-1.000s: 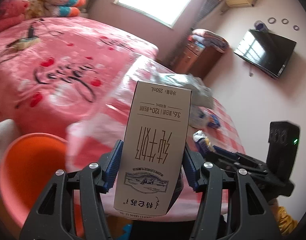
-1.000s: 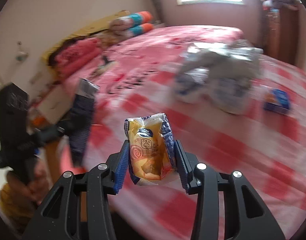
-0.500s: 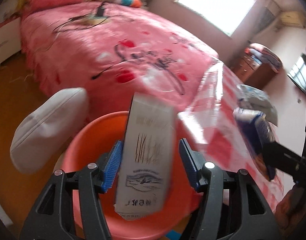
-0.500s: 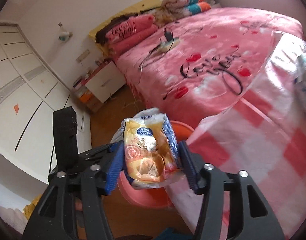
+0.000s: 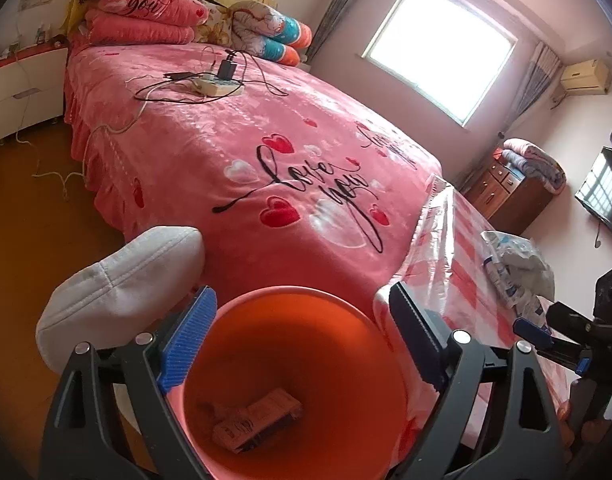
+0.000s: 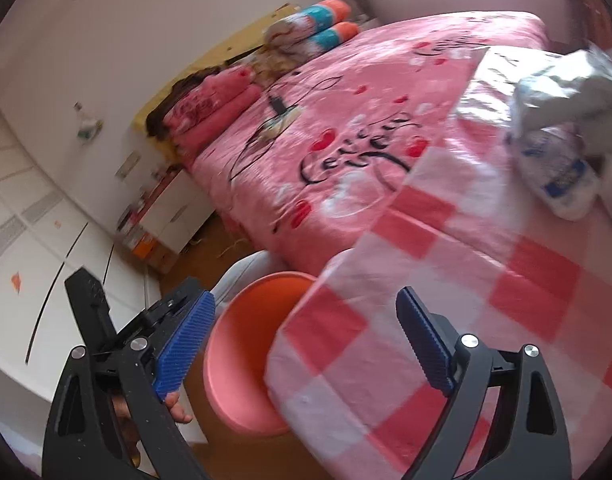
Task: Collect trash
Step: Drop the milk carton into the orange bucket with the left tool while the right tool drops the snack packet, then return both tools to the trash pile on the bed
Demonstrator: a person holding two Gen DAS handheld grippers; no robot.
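An orange bin stands on the floor by the table's corner. A milk carton lies on its bottom. My left gripper is open and empty right above the bin's mouth. My right gripper is open and empty over the table's corner, with the bin below and to its left. It also shows at the right edge of the left wrist view. Crumpled white plastic wrappers lie further along the table; they also show in the left wrist view.
The table has a pink checked cloth. A white cushioned seat stands left of the bin. A bed with a pink blanket lies beyond, with a power strip and cables on it. A wooden cabinet stands at the far right.
My left gripper has opened and the milk carton has dropped into the bin. My right gripper has opened and no longer holds the yellow snack packet, which is out of sight.
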